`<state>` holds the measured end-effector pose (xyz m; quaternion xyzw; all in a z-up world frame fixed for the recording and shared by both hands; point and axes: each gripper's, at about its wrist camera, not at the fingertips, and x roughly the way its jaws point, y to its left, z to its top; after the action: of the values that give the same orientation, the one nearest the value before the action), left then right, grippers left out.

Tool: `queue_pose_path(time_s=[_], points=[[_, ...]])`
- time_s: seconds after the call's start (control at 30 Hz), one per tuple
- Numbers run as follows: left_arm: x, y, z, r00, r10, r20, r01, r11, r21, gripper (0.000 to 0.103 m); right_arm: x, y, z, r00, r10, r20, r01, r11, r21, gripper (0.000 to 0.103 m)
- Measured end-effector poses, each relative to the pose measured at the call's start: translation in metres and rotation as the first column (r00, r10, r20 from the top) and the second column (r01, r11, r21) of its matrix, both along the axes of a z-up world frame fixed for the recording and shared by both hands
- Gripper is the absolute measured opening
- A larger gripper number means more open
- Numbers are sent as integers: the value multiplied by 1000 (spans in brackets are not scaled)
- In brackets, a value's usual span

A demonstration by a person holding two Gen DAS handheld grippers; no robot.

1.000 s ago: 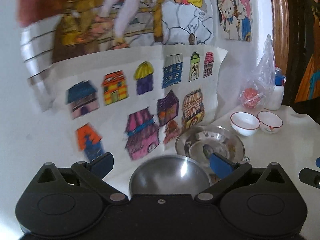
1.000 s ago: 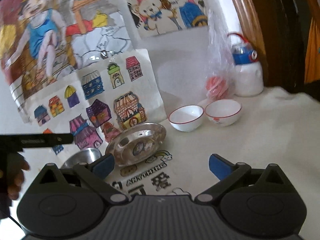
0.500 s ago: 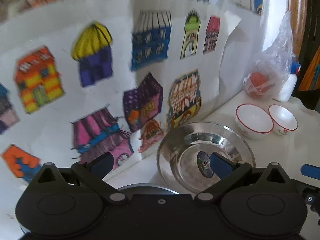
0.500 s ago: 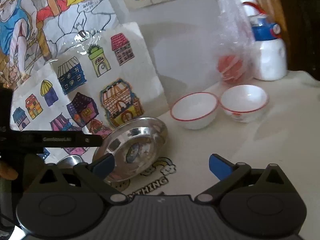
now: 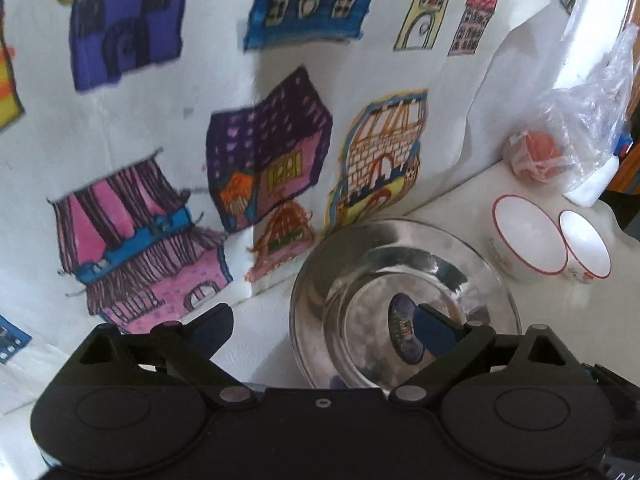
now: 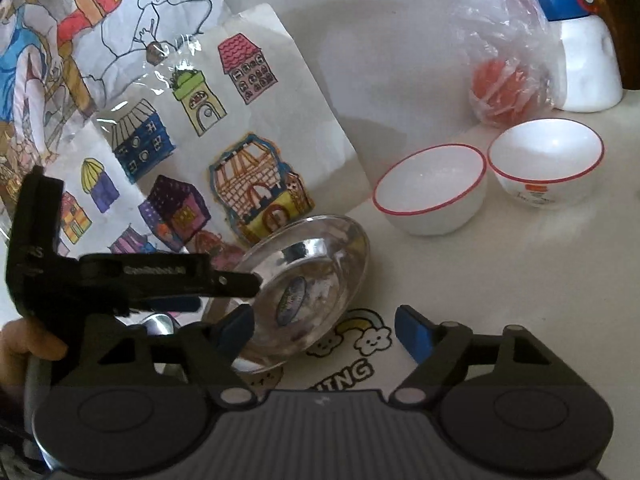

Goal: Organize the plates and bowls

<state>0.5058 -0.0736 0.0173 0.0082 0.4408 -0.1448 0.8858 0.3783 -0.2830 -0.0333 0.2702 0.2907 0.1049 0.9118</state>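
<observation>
A shiny steel plate [image 5: 404, 280] [image 6: 308, 276] with a sticker in its middle lies at the foot of the wall drawings. My left gripper [image 5: 322, 330] hangs over its left rim. One fingertip is above the plate's inside and the other is outside the rim. Its jaws are closing and do not press the plate. My right gripper [image 6: 324, 332] is at the plate's near edge with its jaws closing and nothing gripped. Two white red-rimmed bowls [image 6: 432, 188] [image 6: 548, 160] stand side by side to the right. A small steel bowl [image 6: 160, 324] peeks out behind the left gripper's black frame [image 6: 120, 276].
Coloured house drawings [image 5: 264, 152] cover the wall right behind the plate. A plastic bag with something red [image 6: 500, 88] and a white bottle with a blue cap [image 6: 584, 60] stand at the back right. The table cover [image 6: 500, 280] has cartoon print. A hand [image 6: 24, 344] holds the left gripper.
Both grippers have come lower and closer to the steel plate. The small steel bowl has slipped out of the left wrist view. Both pairs of jaws stand a little narrower.
</observation>
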Motion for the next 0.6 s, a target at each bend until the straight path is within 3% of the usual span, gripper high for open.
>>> queue_pose_path(time_s=[0.2,0.3,0.33,0.37,0.43,0.6], points=[[3,1,-7,1000,11,-23,-11,1000,-11,86,6,2,-4,1000,6,8,-6,1000,-1,51],[2,5,-7,999,28,-19,-29,999,-23,77,7,2,-6,1000,5,10,-5,1000,11,32],[2,7,-6,999,41,-14,-42,999,-32,69,7,3,-7,1000,0,7,0,1000,4,26],[0,10,-6,999,51,-10,-52,998,-36,52,7,3,-7,1000,-8,4,8,1000,-3,22],[-1,11,-5,998,68,-6,-68,997,-29,33,7,2,-7,1000,-14,3,14,1000,-1,21],[-2,9,-4,997,71,5,-70,997,-20,24,6,1,-8,999,-35,6,36,999,-36,20]])
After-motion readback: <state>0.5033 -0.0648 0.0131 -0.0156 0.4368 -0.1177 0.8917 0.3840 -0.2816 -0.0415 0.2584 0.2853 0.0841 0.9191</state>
